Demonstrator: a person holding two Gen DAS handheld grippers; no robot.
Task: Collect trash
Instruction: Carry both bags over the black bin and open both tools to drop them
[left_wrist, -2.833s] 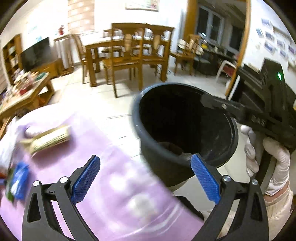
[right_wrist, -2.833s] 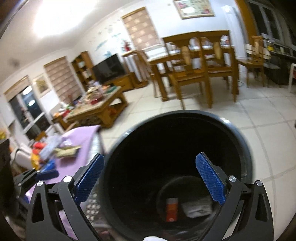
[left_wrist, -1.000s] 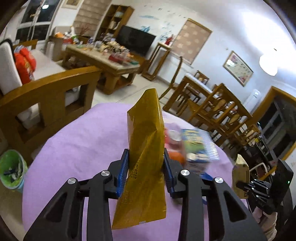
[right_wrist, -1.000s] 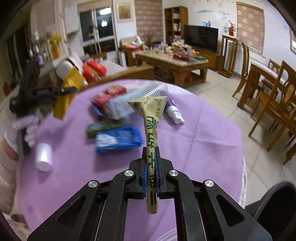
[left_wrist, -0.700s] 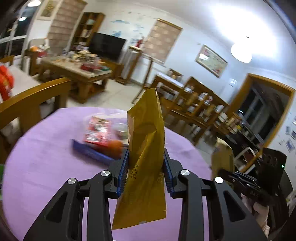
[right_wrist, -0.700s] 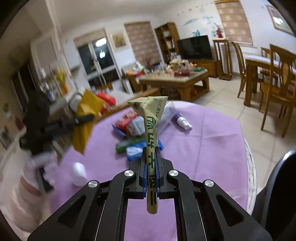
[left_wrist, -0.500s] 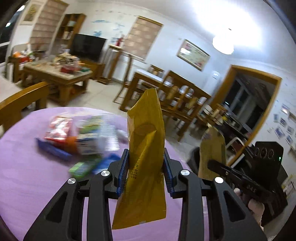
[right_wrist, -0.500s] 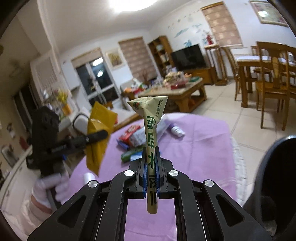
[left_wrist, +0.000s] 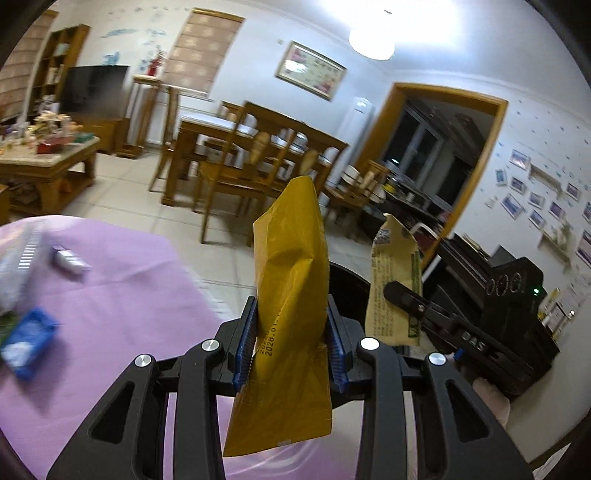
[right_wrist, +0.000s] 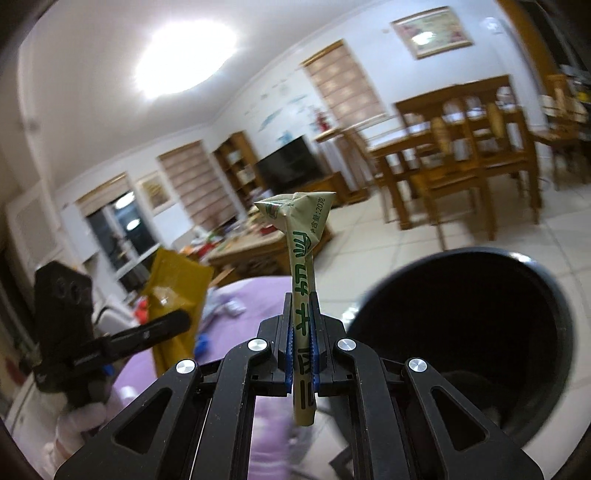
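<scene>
Yellow bag (left_wrist: 291, 295) stands upright, pinched at mid-height in your left gripper (left_wrist: 291, 334), above the purple table's (left_wrist: 110, 295) edge. Your right gripper (right_wrist: 300, 350) is clamped tight on a thin green-printed sachet (right_wrist: 301, 295), also upright. The black bin (right_wrist: 461, 332) sits on the floor just beside the table edge, mouth open toward you, its rim just right of the sachet. Blue wrapper (left_wrist: 27, 338) and other blurred litter lie on the table's left side. Tiled floor beyond the bin runs to the dining chairs (left_wrist: 236, 173).
</scene>
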